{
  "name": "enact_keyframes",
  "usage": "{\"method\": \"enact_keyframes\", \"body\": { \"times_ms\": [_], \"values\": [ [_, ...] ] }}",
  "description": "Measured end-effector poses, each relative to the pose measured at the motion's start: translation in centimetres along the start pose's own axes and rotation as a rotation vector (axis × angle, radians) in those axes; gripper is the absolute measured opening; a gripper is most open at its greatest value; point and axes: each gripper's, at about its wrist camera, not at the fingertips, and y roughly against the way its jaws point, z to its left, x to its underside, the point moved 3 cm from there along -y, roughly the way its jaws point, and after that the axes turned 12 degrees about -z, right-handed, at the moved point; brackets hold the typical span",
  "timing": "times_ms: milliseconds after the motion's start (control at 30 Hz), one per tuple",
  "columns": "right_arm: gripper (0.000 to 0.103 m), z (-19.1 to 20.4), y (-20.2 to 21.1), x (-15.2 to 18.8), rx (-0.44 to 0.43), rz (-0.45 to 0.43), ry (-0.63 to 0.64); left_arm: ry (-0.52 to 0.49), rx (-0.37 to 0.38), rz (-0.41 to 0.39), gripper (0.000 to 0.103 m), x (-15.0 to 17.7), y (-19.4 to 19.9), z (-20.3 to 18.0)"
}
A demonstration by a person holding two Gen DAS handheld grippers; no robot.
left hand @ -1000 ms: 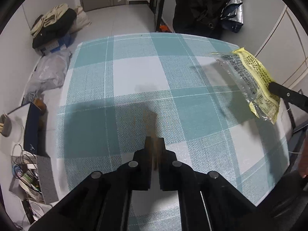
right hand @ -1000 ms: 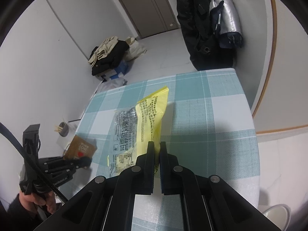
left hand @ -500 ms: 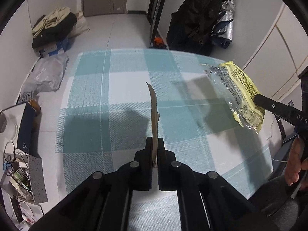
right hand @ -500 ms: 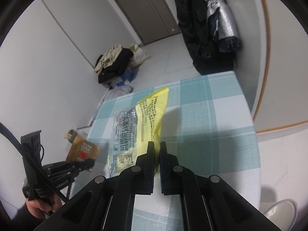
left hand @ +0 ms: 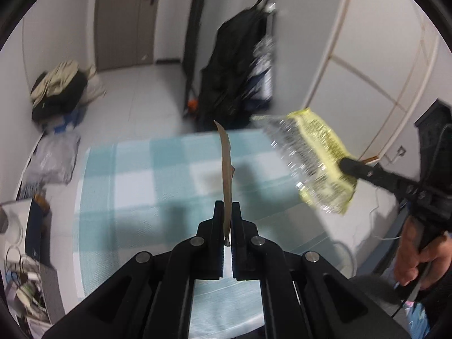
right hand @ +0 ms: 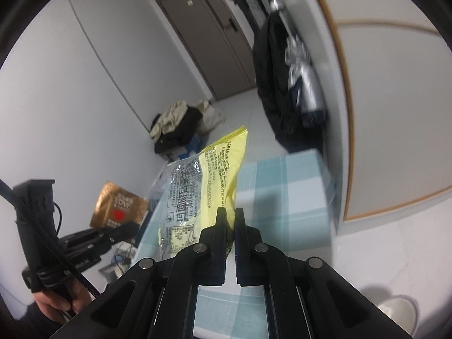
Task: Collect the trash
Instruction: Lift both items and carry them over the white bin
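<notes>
A: At the edges of both wrist views, what is cut off or unclear?

B: Dark lens rims are seen at every corner. The left wrist view is blurred, so the print on the yellow and clear wrapper [left hand: 316, 161] cannot be read there. Only the thin edge of the brown packet [left hand: 226, 175] is presented to that camera; its face is hidden. The right hand [left hand: 418, 257] is cropped at the frame border, and the left hand [right hand: 56, 305] is largely covered by its black handle.

A: How are the task items held and placed?

B: The brown packet is clamped edge-on by the closed left gripper [left hand: 227, 212], raised above the teal checked tablecloth [left hand: 135, 186]. In the right wrist view its face [right hand: 118, 206] is shown as glossy gold-brown with a red heart. The wrapper [right hand: 206, 186] is pinched at its yellow lower corner by the closed right gripper [right hand: 230, 217] and is held clear of the cloth [right hand: 285, 195]. One half is transparent with dark print, the other yellow; the film is crinkled.

A: Background?

B: A pile of clothes [right hand: 178, 124] is seen on the floor, hanging coats [right hand: 282, 84] by the wall.
</notes>
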Motion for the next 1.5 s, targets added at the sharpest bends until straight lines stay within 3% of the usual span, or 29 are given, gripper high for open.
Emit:
{"method": "enact_keyframes", "body": {
  "times_ms": [233, 400, 600, 867, 1100, 1200, 1400, 1500],
  "values": [
    [0.004, -2.3, 7.2, -3.2, 0.053, -0.107, 0.005, -0.05, 0.07, -0.093, 0.0, -3.5, 2.8, -5.2],
    [0.004, -5.2, 12.8, -4.0, 0.128, -0.185, -0.005, -0.097, 0.15, -0.114, 0.0, -4.2, 3.5, -9.9],
    [0.004, -9.9, 17.5, -2.4, 0.243, -0.207, -0.054, -0.141, 0.278, -0.082, 0.0, -3.7, 2.5, -16.3],
    [0.004, -16.4, 23.2, 1.4, 0.409, -0.202, -0.139, -0.207, 0.388, -0.003, 0.0, -1.8, 0.0, -23.3],
    [0.004, -22.4, 24.8, 5.7, 0.543, -0.111, -0.23, -0.264, 0.483, 0.12, 0.0, 1.6, -2.2, -29.5],
    [0.004, -24.6, 24.0, 8.2, 0.592, -0.044, -0.274, -0.244, 0.511, 0.22, 0.0, 3.7, -4.7, -31.1],
    [0.004, -28.7, 22.1, 13.3, 0.638, 0.093, -0.377, -0.14, 0.46, 0.456, 0.0, 8.1, -10.1, -31.3],
    [0.004, -29.7, 20.2, 15.4, 0.651, 0.155, -0.393, -0.134, 0.43, 0.52, 0.0, 10.1, -11.6, -31.2]
  ]
}}
